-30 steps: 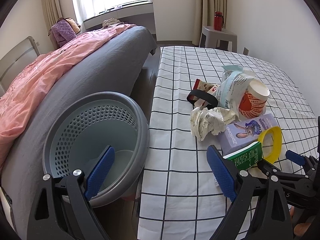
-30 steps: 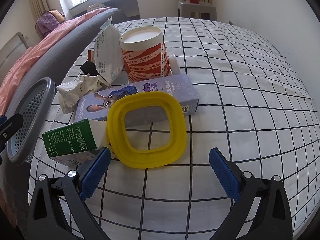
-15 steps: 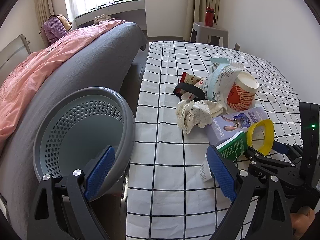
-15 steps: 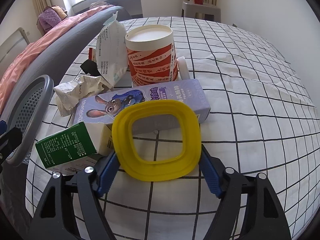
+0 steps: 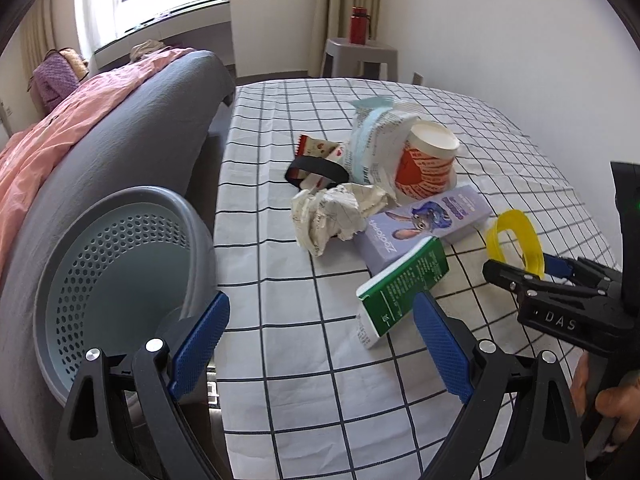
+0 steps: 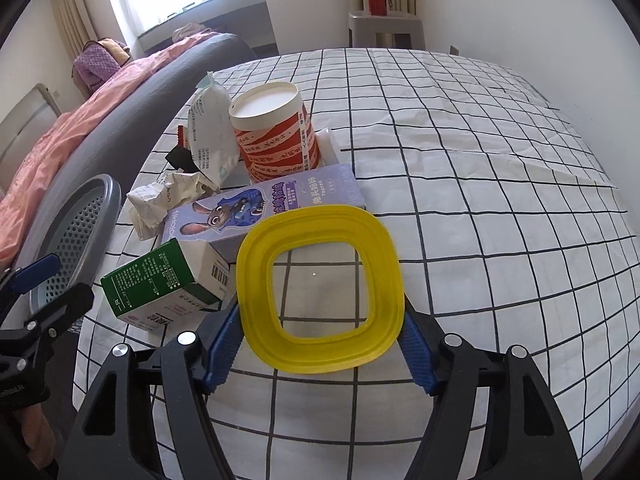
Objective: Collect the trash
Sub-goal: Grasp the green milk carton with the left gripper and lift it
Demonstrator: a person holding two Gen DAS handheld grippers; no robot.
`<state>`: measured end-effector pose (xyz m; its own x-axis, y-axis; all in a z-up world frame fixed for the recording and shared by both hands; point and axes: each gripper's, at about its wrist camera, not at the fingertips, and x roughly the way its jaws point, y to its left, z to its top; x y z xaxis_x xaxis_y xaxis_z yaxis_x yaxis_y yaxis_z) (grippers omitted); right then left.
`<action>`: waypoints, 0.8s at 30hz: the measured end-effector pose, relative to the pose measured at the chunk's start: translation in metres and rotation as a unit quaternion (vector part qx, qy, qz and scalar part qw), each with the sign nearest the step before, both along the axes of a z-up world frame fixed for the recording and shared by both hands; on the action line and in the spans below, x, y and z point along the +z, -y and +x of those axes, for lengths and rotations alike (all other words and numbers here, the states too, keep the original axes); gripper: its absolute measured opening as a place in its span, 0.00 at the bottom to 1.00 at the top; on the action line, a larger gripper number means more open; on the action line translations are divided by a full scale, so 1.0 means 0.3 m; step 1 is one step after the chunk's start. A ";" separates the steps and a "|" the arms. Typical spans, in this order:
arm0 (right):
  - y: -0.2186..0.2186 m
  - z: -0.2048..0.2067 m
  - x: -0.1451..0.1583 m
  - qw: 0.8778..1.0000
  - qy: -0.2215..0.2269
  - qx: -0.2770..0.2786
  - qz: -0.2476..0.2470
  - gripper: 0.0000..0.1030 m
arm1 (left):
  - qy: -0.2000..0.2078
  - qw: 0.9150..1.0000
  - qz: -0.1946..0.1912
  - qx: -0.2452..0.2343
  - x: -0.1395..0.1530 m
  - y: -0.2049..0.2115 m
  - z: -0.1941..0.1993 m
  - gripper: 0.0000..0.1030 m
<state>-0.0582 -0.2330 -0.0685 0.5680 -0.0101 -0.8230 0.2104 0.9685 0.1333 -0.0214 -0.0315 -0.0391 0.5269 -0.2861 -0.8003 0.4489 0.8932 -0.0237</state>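
the right gripper (image 6: 320, 344) had its jaws clamped on the two sides of the yellow ring (image 6: 320, 292), a squarish plastic frame that looked tilted up off the checked sheet (image 6: 480, 184) of the bed. the left gripper (image 5: 320, 344) hung over the bed's edge with its jaws wide apart and nothing between them, the grey basket (image 5: 100, 272) just beside its left jaw, down between the two beds.

as for progress, the collecting looked barely begun. what showed of the basket's inside held no trash, though its bottom was partly hidden behind the left gripper. the ring seemed to be the first piece taken, and it was not yet in the basket.

the rest of the pile lay together on the sheet: a green carton (image 5: 404, 284) nearest the left gripper, a purple box (image 5: 424, 224) with a cartoon rabbit touching it, a crumpled paper (image 5: 336, 212), a red and white cup (image 5: 424, 160) with a white bag (image 5: 372, 148) leaning on it, a red wrapper (image 5: 316, 148) and a black band (image 5: 316, 170). all of these were left to gather, by my reckoning one or two at a time.
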 end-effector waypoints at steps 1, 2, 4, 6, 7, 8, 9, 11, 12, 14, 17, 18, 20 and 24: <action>0.007 -0.012 0.006 1.000 0.001 -0.003 0.001 0.66 | -0.003 1.000 0.000 -0.016 -0.009 0.008 -0.001 0.86; 0.016 -0.022 0.009 1.000 0.002 -0.006 0.000 0.66 | -0.005 0.999 0.001 -0.032 -0.019 0.018 -0.002 0.86; 0.030 -0.043 0.018 1.000 0.004 -0.011 0.002 0.66 | -0.005 0.998 0.007 -0.056 -0.040 0.034 0.000 0.86; 0.043 -0.060 0.027 1.000 0.006 -0.017 0.005 0.66 | -0.008 0.997 0.003 -0.076 -0.056 0.044 0.008 0.86; 0.050 -0.067 0.032 1.000 0.008 -0.020 0.006 0.66 | -0.011 0.996 -0.001 -0.084 -0.062 0.049 0.015 0.86; 0.057 -0.071 0.035 1.000 0.010 -0.022 0.007 0.66 | -0.012 0.996 -0.003 -0.089 -0.066 0.055 0.020 0.86; 0.062 -0.076 0.040 1.000 0.012 -0.023 0.008 0.66 | -0.011 0.995 -0.005 -0.095 -0.070 0.062 0.024 0.86; 0.071 -0.081 0.045 1.000 0.013 -0.026 0.007 0.66 | -0.011 0.995 -0.006 -0.102 -0.077 0.080 0.035 0.86; 0.075 -0.084 0.046 0.999 0.014 -0.027 0.008 0.66 | -0.012 0.994 -0.006 -0.107 -0.081 0.091 0.043 0.86; 0.080 -0.089 0.049 0.999 0.015 -0.029 0.013 0.66 | -0.014 0.994 -0.003 -0.112 -0.089 0.113 0.055 0.86; 0.086 -0.093 0.052 0.999 0.016 -0.032 0.018 0.66 | -0.021 0.993 -0.001 -0.120 -0.103 0.141 0.070 0.86; 0.088 -0.093 0.052 0.999 0.016 -0.032 0.021 0.66 | -0.022 0.992 0.001 -0.122 -0.109 0.151 0.071 0.86; 0.090 -0.095 0.054 0.999 0.016 -0.032 0.021 0.66 | -0.023 0.992 0.006 -0.125 -0.122 0.167 0.077 0.86; 0.093 -0.098 0.052 0.999 0.016 -0.034 0.023 0.66 | -0.034 0.992 0.004 -0.124 -0.141 0.181 0.082 0.85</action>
<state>-0.0876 -0.2608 -0.0530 0.5929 -0.0127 -0.8051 0.2704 0.9450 0.1843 0.0033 -0.0857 -0.0813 0.3860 -0.3943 -0.8340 0.6532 0.7552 -0.0548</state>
